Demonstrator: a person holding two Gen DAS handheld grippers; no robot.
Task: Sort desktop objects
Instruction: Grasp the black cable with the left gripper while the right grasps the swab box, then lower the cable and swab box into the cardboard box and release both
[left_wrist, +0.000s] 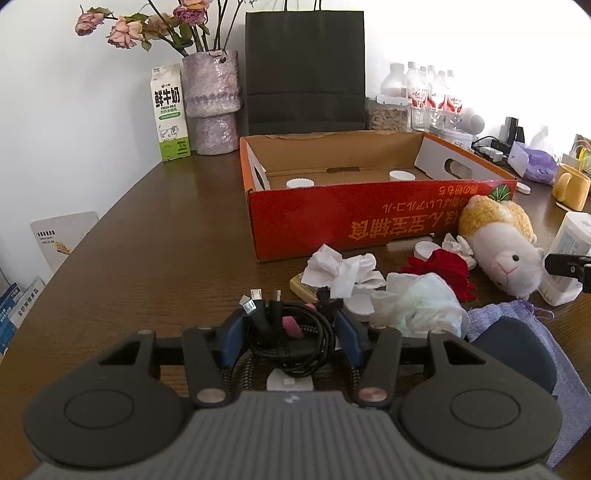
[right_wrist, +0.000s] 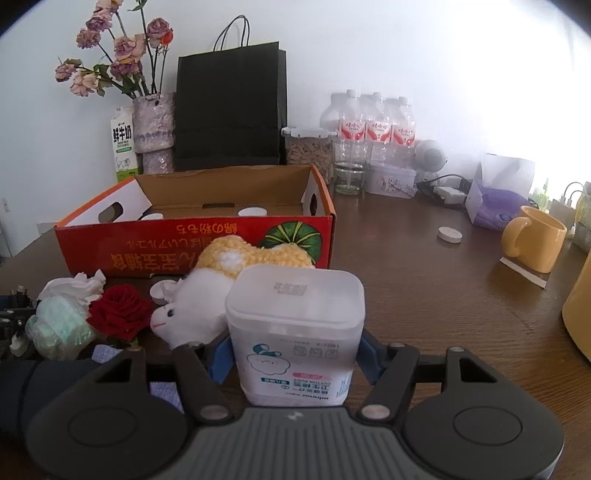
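My left gripper (left_wrist: 290, 325) is shut on a bundle of black cables (left_wrist: 291, 338) with loose plug ends, low over the brown table. My right gripper (right_wrist: 293, 350) is shut on a white cotton-swab box (right_wrist: 295, 325), lid toward the camera; the box also shows in the left wrist view (left_wrist: 567, 258). An open red cardboard box (left_wrist: 351, 218) stands behind, holding two white lids (left_wrist: 300, 182). In front of it lie crumpled tissues (left_wrist: 340, 271), a red rose (right_wrist: 120, 312), a plush sheep (right_wrist: 207, 295) and a plastic bag (left_wrist: 417, 304).
A milk carton (left_wrist: 170, 114), flower vase (left_wrist: 212, 101) and black paper bag (left_wrist: 304, 74) stand at the back. Water bottles (right_wrist: 369, 125), a yellow mug (right_wrist: 532, 240), a tissue pack (right_wrist: 495, 199) and a white lid (right_wrist: 449, 234) are on the right. A purple cloth (left_wrist: 517, 317) lies near.
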